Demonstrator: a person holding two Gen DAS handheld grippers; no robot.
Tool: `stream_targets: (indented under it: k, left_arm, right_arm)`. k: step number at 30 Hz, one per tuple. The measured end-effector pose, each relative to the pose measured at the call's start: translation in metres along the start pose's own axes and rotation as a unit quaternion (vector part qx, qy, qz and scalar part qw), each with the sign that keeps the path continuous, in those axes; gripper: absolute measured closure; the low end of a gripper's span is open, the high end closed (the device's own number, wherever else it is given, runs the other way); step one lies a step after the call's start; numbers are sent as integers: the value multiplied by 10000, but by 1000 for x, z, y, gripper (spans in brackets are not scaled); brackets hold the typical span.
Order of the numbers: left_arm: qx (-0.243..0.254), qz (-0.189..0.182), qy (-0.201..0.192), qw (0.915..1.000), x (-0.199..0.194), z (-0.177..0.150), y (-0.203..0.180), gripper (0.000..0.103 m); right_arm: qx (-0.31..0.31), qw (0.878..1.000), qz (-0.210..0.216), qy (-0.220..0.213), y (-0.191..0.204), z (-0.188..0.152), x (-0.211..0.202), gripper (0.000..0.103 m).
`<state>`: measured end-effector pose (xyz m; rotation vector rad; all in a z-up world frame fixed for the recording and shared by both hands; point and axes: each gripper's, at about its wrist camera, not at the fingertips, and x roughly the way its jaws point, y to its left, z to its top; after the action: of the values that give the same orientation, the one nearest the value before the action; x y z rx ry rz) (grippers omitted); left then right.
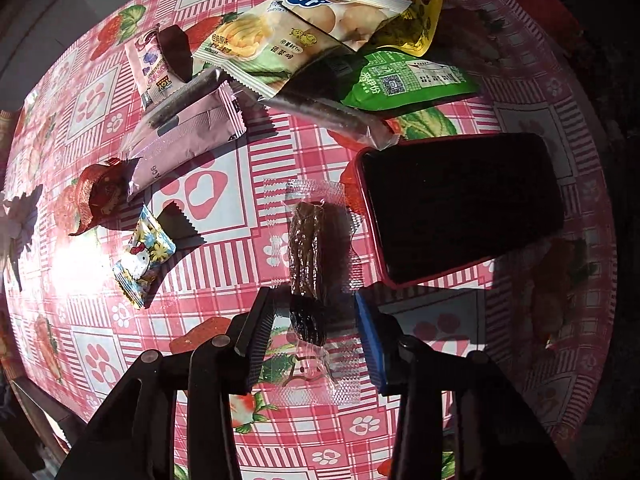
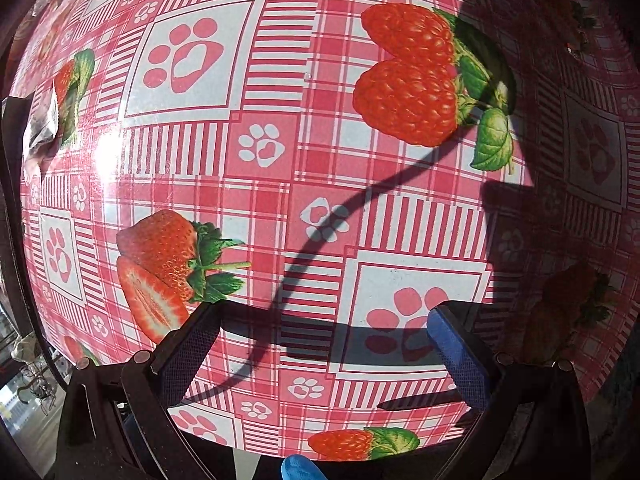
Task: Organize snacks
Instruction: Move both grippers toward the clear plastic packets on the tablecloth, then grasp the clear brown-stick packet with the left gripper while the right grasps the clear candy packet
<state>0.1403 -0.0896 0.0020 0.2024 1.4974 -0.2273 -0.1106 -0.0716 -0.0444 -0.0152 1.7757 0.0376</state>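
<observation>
A brown snack bar (image 1: 306, 248) in a clear wrapper lies on the strawberry tablecloth (image 1: 224, 264), its near end between the fingers of my left gripper (image 1: 314, 338). The gripper points down and both pads meet the wrapper's side edges, so it is shut on it. Just right of the bar sits a dark tray (image 1: 460, 208) with a red rim, nothing in it. Beyond lie more snacks: a green packet (image 1: 404, 80), a yellow pouch (image 1: 422, 8), a pale puff packet (image 1: 260, 40) and a pink packet (image 1: 188, 140). My right gripper (image 2: 324, 348) hangs open over the bare cloth (image 2: 280, 120).
A Hello Kitty candy (image 1: 146, 254) and a red foil sweet (image 1: 98, 196) lie left of the bar. A long dark stick in clear wrap (image 1: 320, 110) rests near the tray's far corner. A silvery wrapper (image 2: 40, 128) shows at the left edge. Shadow covers the table's right side.
</observation>
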Motion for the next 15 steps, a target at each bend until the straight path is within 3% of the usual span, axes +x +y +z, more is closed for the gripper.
stream_targets:
  k: [4,15]
  left_arm:
    - [213,-127,-20,9997,-5,-22,9,61]
    - [132,-115,292,9994,-22,-226,92,61]
  right_arm:
    - [-6,10000,-4,14,1,-2,-1,0]
    - [-98,9999,-27,-46,3,-1,-5,0]
